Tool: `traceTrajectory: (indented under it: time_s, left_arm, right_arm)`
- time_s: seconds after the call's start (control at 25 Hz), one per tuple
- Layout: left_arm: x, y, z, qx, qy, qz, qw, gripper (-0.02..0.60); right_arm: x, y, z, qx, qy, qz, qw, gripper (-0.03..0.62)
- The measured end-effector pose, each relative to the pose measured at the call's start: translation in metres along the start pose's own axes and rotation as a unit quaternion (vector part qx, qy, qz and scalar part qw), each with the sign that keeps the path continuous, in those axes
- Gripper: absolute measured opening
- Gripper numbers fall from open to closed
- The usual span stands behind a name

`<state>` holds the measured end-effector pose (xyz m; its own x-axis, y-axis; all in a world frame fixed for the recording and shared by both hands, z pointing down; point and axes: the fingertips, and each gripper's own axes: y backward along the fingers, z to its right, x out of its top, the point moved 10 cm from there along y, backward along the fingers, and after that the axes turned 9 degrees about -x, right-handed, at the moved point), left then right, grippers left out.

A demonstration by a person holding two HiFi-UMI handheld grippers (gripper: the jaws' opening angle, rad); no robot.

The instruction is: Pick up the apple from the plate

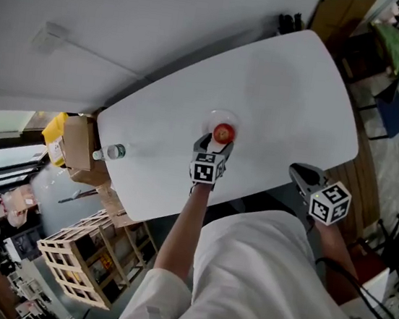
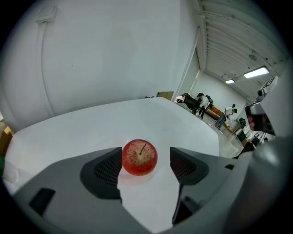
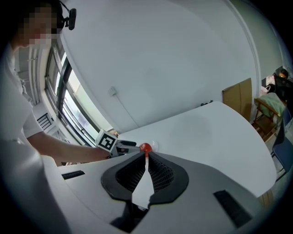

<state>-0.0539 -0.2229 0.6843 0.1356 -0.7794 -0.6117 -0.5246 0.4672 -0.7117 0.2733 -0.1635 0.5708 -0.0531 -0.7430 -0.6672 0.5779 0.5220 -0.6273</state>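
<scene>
A red apple (image 1: 223, 132) (image 2: 139, 157) sits on a small pale plate (image 1: 220, 115) near the middle of the white table (image 1: 295, 95). My left gripper (image 1: 216, 143) (image 2: 145, 158) is down at the plate, open, with the apple between its jaws. The left pad lies right beside the apple's skin and the right pad stands apart from it. My right gripper (image 1: 301, 174) (image 3: 146, 160) hovers at the table's near edge, shut and empty. In the right gripper view the apple (image 3: 145, 147) and the left gripper's marker cube (image 3: 106, 142) show beyond its tips.
A plastic bottle (image 1: 113, 152) lies at the table's left corner. Beyond that edge stand a cardboard box (image 1: 78, 143) and a wooden crate (image 1: 73, 262). Chairs (image 1: 388, 107) stand off the table's far right end. A white wall runs behind the table.
</scene>
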Motion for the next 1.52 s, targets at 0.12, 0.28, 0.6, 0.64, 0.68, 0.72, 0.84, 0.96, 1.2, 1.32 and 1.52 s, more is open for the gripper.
traceTrajectory:
  time_s: [0.12,0.28,0.6,0.64,0.68,0.72,0.84,0.96,1.2,1.32,1.52]
  left_arm:
    - [0.0,-0.011,-0.003,0.018,0.001,-0.014,0.9997,0.365]
    - [-0.003,-0.027,-0.007,0.028,0.006,-0.038,0.9989,0.388]
    - [-0.004,-0.046,-0.013,0.048,0.022,-0.071,0.9961,0.396]
    - [-0.004,-0.047,-0.013,0.049,0.021,-0.072,0.996,0.396]
    - [-0.004,-0.049,-0.013,0.049,0.019,-0.073,0.996,0.396]
    - [-0.005,-0.05,-0.014,0.05,0.019,-0.074,0.9958,0.396]
    - [-0.009,-0.053,-0.016,0.056,0.023,-0.078,0.9951,0.394]
    - [-0.008,-0.053,-0.015,0.052,0.032,-0.066,0.9959,0.39]
    - [-0.004,-0.038,-0.003,0.026,0.042,-0.042,0.9979,0.388]
    - [0.001,-0.024,0.004,0.016,0.044,-0.024,0.9986,0.387]
    - [0.006,0.007,0.009,-0.001,0.045,0.009,0.9989,0.388]
  right_arm:
    - [0.0,0.001,0.007,-0.001,-0.003,-0.003,1.0,0.043]
    - [0.0,0.001,0.015,-0.003,-0.007,-0.007,1.0,0.043]
    - [-0.002,0.006,0.029,-0.011,-0.017,-0.015,1.0,0.043]
    - [-0.002,0.007,0.03,-0.012,-0.018,-0.015,1.0,0.043]
    - [-0.002,0.007,0.031,-0.012,-0.018,-0.016,1.0,0.043]
    - [-0.002,0.008,0.032,-0.012,-0.018,-0.017,1.0,0.043]
    - [-0.003,0.007,0.032,-0.01,-0.018,-0.019,1.0,0.043]
    - [-0.004,0.007,0.034,-0.009,-0.017,-0.02,1.0,0.043]
    - [-0.007,0.005,0.034,0.001,-0.017,-0.02,1.0,0.043]
    - [-0.005,0.001,0.029,0.011,-0.012,-0.018,1.0,0.043]
    - [0.001,-0.011,0.01,0.029,0.003,-0.014,0.999,0.043]
